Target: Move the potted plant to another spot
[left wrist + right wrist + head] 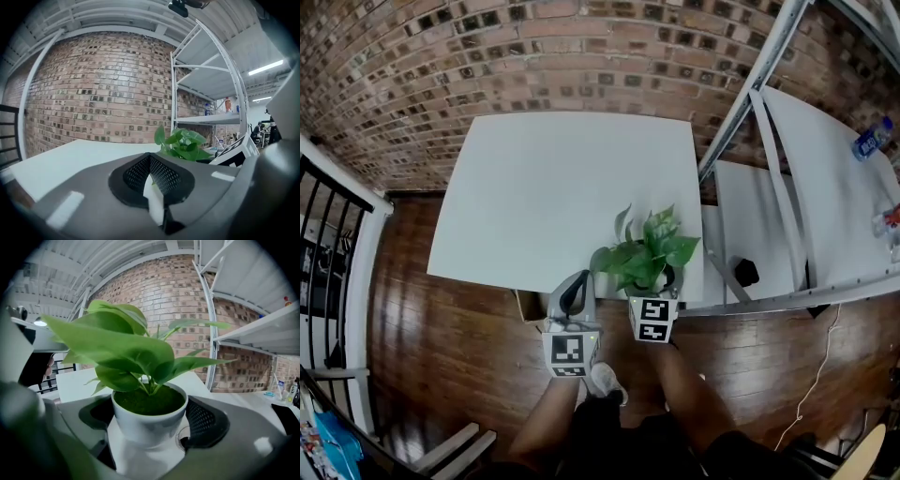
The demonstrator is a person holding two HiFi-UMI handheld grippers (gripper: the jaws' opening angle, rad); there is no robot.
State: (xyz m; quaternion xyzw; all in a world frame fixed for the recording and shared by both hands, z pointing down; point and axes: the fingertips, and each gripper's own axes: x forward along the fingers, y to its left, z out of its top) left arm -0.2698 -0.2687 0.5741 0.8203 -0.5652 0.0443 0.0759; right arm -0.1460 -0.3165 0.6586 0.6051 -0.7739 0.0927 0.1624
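The potted plant (647, 255), broad green leaves in a small white pot (147, 423), stands at the near right edge of the white table (553, 187). My right gripper (652, 283) is shut on the pot, a black mesh pad (208, 423) on either side of it; in the head view the leaves hide the pot. My left gripper (573, 289) hangs over the table's near edge just left of the plant. Its jaws meet at the tips with nothing between them (151, 161). From the left gripper view the plant (183, 143) shows to the right, beyond the jaws.
A white metal shelf unit (825, 206) stands right of the table, with bottles (872, 139) on it and a black object (747, 272) lower down. A brick wall (581, 56) runs behind. A black railing (328, 234) is at the left, over a wooden floor (450, 347).
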